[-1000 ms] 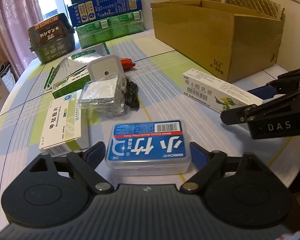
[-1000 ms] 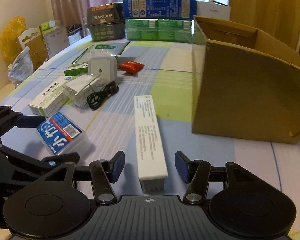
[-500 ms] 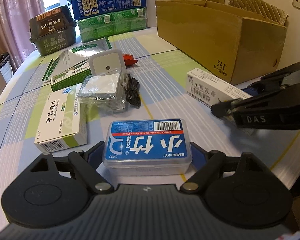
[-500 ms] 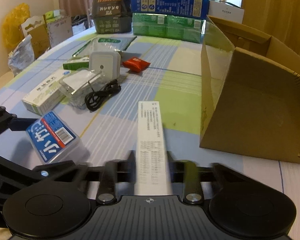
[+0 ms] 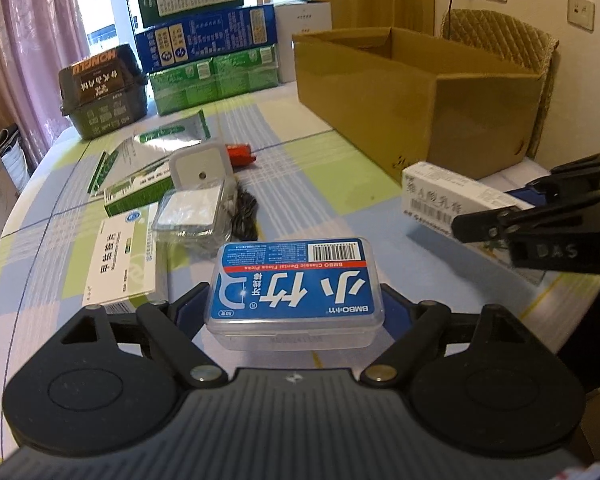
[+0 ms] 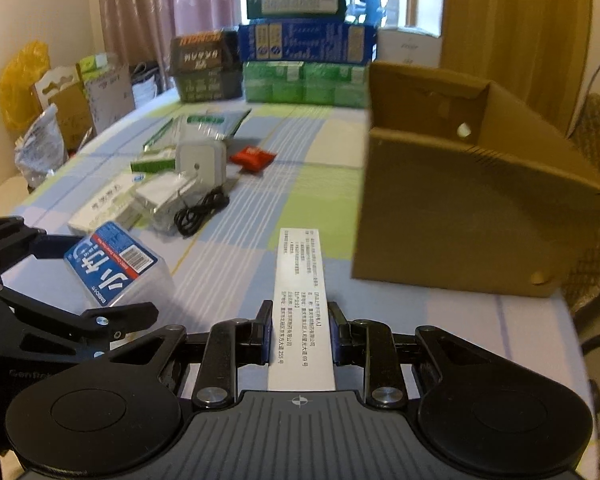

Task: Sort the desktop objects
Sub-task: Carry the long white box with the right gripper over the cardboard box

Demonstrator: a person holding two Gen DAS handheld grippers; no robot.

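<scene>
The blue-labelled floss pick case is pinched by the left claw, low in the centre of the left wrist view, raised a little off the counter. In the right wrist view, the long white medicine box is clamped between the fingers of the right claw, bottom centre, its far end reaching up the frame. The cardboard box is seen open at centre right.

Open cardboard box just right.
</scene>
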